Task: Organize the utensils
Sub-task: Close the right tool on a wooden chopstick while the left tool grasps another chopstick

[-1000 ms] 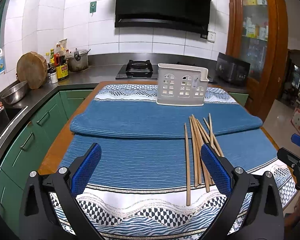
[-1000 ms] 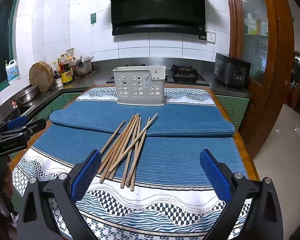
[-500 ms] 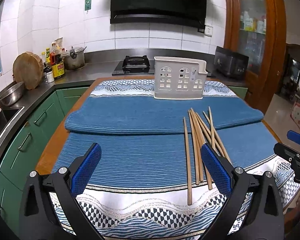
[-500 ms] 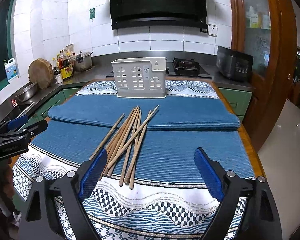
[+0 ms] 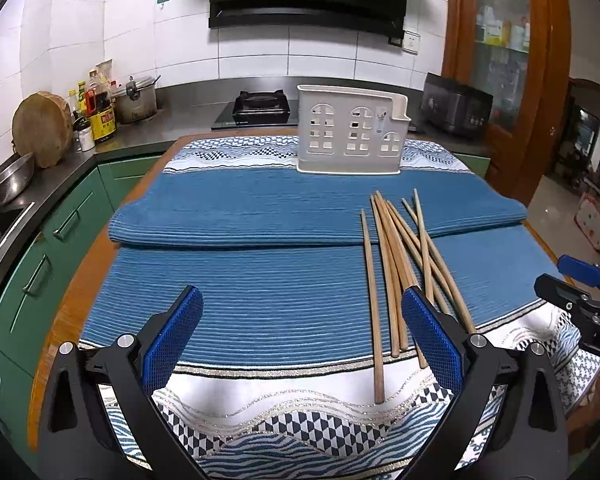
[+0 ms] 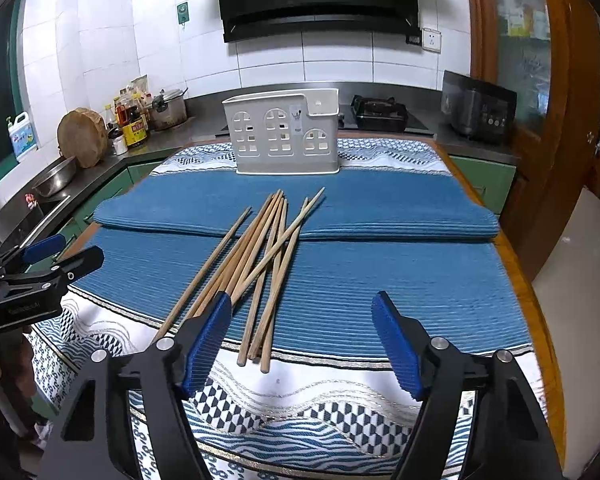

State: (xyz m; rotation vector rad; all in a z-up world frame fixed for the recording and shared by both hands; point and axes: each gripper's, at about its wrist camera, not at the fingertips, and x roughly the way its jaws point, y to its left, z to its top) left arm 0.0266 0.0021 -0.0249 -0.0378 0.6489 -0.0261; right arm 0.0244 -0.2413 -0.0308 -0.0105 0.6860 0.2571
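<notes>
Several wooden chopsticks (image 5: 396,264) lie fanned in a loose pile on the blue striped cloth; they also show in the right wrist view (image 6: 256,260). A white plastic utensil holder (image 5: 352,136) with window cut-outs stands upright at the far end of the table, also in the right wrist view (image 6: 284,132). My left gripper (image 5: 300,336) is open and empty, above the cloth left of the pile. My right gripper (image 6: 302,340) is open and empty, with its left finger over the near ends of the chopsticks.
The table (image 5: 96,248) is covered by a folded blue cloth (image 5: 260,208) with a patterned border. A counter at left holds a steel bowl (image 5: 8,180), a round chopping block (image 5: 40,128), bottles and a pot. A stove (image 5: 260,104) stands behind; a wooden cabinet (image 5: 500,40) is at right.
Both grippers have moved forward and lower toward the table. The right gripper's jaws have narrowed somewhat and its left finger now overlaps the chopstick ends. The chopsticks have not moved.
</notes>
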